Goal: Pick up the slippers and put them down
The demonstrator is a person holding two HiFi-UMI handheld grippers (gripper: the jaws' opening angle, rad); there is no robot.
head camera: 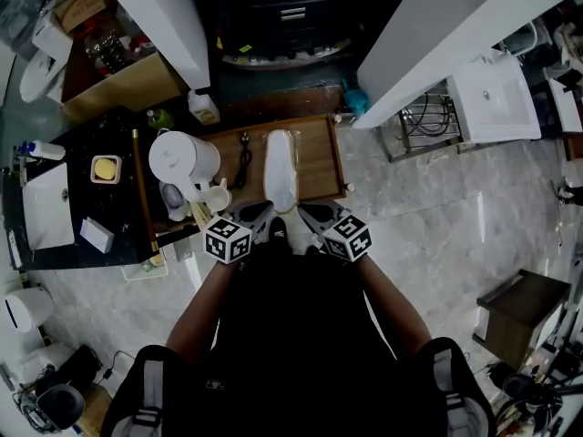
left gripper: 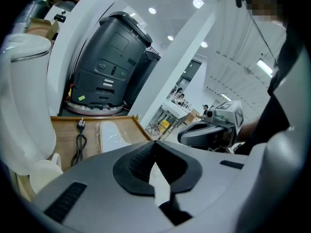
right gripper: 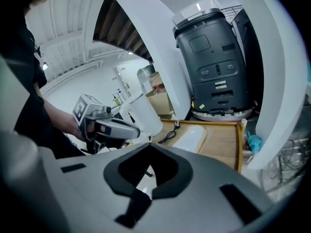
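The left gripper and the right gripper are both clenched on the near end of the wrapped slippers, and a thin white edge shows between the left one's pads. The rest of the pack lies lengthwise on the wooden tray. A black power cord lies just left of the pack, a white kettle stands at the tray's left side near the left gripper, and a dark machine stands beyond the far end.
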